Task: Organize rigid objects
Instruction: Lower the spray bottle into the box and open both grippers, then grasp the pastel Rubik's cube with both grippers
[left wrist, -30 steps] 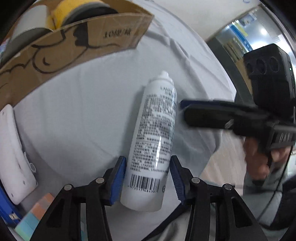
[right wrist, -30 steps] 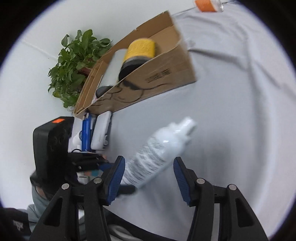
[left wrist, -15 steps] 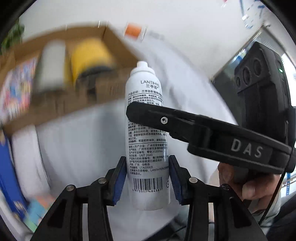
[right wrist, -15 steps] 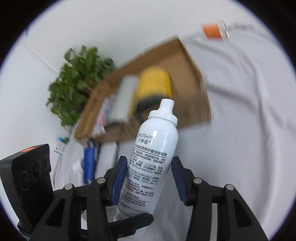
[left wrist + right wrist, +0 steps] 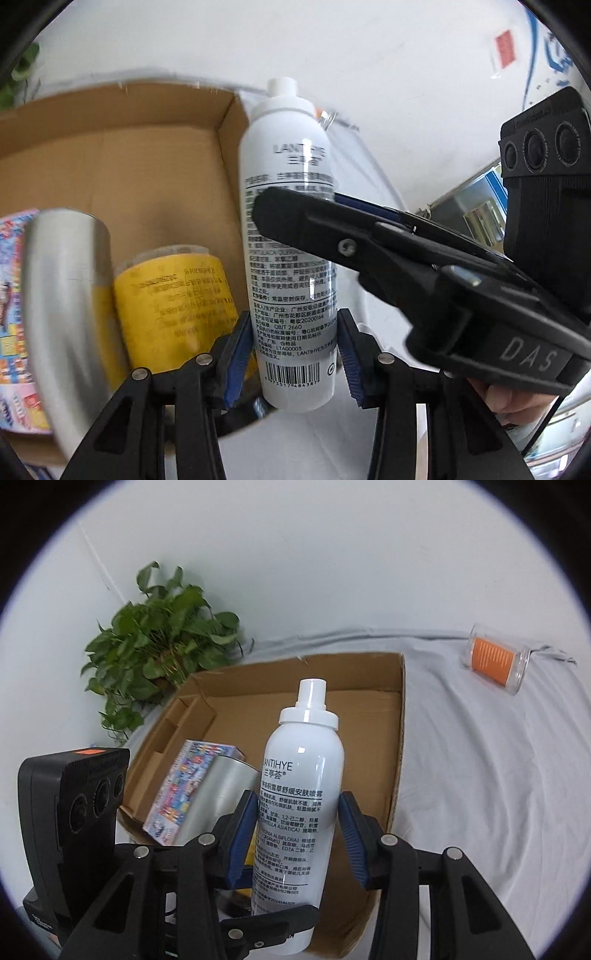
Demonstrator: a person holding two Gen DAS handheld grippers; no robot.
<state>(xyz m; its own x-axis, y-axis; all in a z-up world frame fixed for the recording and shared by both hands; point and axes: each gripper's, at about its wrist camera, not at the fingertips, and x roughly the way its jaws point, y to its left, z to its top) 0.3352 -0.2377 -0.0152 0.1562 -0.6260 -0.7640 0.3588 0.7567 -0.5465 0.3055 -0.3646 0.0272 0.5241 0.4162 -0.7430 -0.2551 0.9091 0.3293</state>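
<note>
Held upright by both grippers: tall white spray bottle (image 5: pixel 301 812) clamped in right gripper (image 5: pixel 295 834) and left gripper (image 5: pixel 291 354) fingers, poised over brown cardboard box (image 5: pixel 400 738), apparently for standing beside yellow-labelled jar (image 5: pixel 173 306).

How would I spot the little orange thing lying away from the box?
Find the open cardboard box on the grey cloth. Look past its far right corner, toward the wall: a small clear jar lies alone on its side. Its orange striped filling marks it out; everything else is in the box or held.
</note>
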